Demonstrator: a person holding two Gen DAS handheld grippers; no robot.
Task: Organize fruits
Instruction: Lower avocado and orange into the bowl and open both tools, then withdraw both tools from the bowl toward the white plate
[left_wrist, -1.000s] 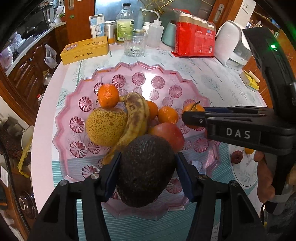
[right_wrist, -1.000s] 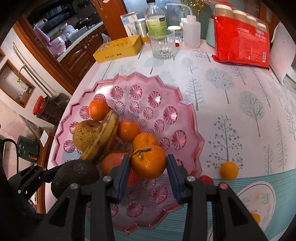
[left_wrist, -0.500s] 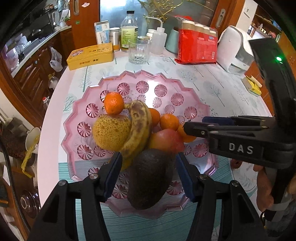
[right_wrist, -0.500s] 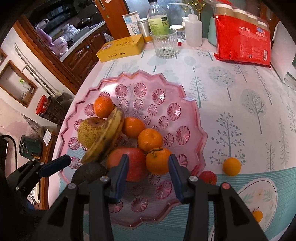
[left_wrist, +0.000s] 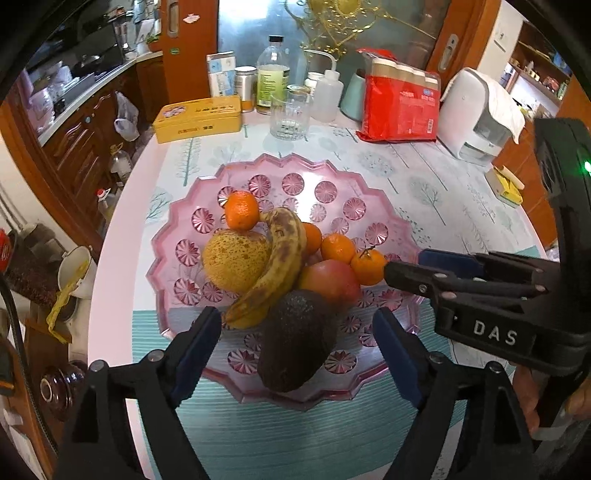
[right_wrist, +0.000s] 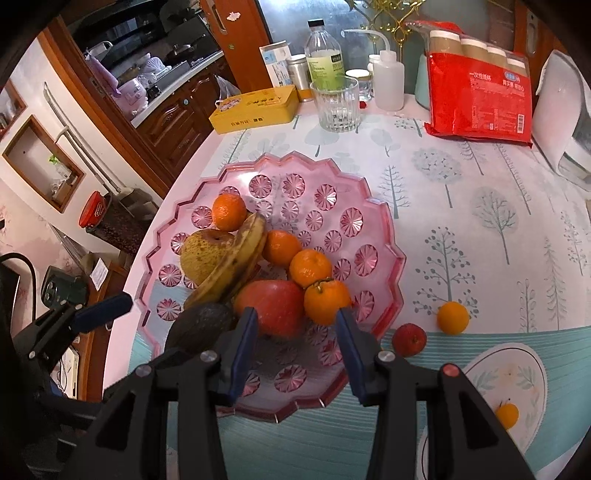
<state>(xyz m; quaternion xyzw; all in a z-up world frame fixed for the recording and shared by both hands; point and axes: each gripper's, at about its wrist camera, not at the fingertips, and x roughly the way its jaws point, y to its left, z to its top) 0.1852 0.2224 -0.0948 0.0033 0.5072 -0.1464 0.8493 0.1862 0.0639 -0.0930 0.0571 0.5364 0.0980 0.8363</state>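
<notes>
A pink glass fruit tray (left_wrist: 332, 192) (right_wrist: 373, 221) holds a spotted pear (left_wrist: 234, 260), a banana (left_wrist: 280, 258), a red apple (left_wrist: 328, 277), several tangerines and a dark avocado (left_wrist: 297, 341) (right_wrist: 201, 325). My left gripper (left_wrist: 297, 332) is open, its jaws apart on either side of the avocado, which lies in the tray's near part. My right gripper (right_wrist: 293, 326) is open just behind a stemmed tangerine (right_wrist: 327, 301) (left_wrist: 367, 262) that rests in the tray beside the apple (right_wrist: 273, 306).
On the tablecloth right of the tray lie a small tangerine (right_wrist: 452, 317) and a small red fruit (right_wrist: 408, 339). A white plate (right_wrist: 524, 387) holds another small orange fruit (right_wrist: 506, 415). A glass (right_wrist: 338, 107), yellow tin (right_wrist: 255, 109), bottles and red package (right_wrist: 480, 74) stand at the back.
Both grippers opened and drew back. The left let go of the avocado, the right let go of the stemmed tangerine; both fruits now rest in the tray.
</notes>
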